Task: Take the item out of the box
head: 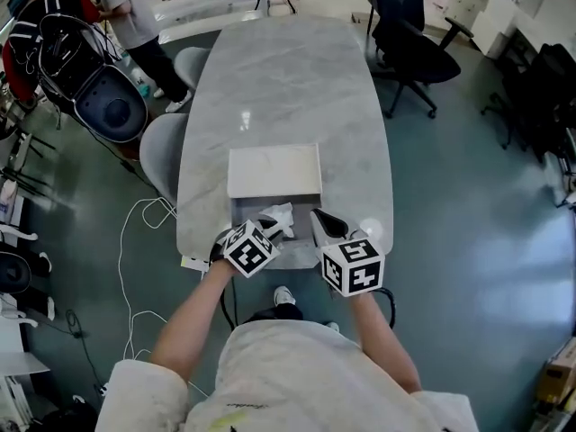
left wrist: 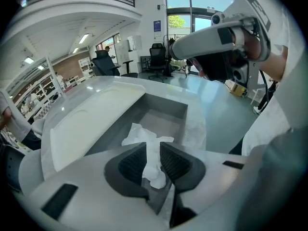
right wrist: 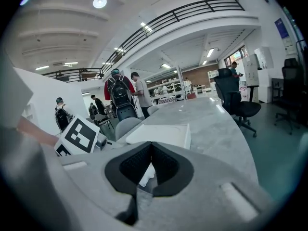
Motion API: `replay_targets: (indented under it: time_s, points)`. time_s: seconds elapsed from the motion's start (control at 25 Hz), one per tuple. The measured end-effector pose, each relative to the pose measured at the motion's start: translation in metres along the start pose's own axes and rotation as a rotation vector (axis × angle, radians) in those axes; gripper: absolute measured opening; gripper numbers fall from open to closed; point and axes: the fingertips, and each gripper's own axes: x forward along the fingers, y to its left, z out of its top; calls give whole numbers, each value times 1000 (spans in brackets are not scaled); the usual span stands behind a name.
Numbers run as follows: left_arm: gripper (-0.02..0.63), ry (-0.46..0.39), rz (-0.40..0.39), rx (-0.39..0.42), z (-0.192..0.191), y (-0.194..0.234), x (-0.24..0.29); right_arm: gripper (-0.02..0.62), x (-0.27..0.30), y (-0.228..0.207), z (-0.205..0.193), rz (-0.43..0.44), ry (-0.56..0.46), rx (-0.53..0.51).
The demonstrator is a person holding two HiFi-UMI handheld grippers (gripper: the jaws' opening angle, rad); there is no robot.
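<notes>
At box rim, paper between jaws

Head camera looked steeply down over the table. Left gripper camera sat low, close over the open box; right one faced down the table's length. All three shared the white lid.

No lettering, label, brand or number is legible on anything here.

1 box, 1 lid, 1 paper wad, 2 grippers, 1 tbl, 2 grey chairs.
</notes>
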Motion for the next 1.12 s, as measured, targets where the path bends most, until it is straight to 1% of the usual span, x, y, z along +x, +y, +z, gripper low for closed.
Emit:
replay_targets:
  time_s: [0.16,0.28,0.4,0.52,0.6,0.72,0.92,1.12]
  points:
    - [64,38,-62,74,-2,-5,11,5,3,-8,-3,-24,-4,16]
    - [63,87,-111,134,-9,-6,18,5,8,-8,-2,-37,-11,26]
    - [63,130,-126,202,-16,-4,23,5,11,-9,-3,-50,-16,38]
    - [55,146,-147,225,-18,-9,25,5,9,-14,-6,-62,-16,55]
    - [25,149,-162,222,-15,-14,26,5,7,-17,-7,-66,-15,65]
    - [17,140,-159,200,-13,-16,23,5,6,-15,-8,-62,-14,72]
    - [14,64,-125,74,-5,-12,9,5,3,-7,-7,-43,-20,61]
    - [14,-3,-60,36,8,-16,-10,5,-9,-1,-6,-21,-29,48]
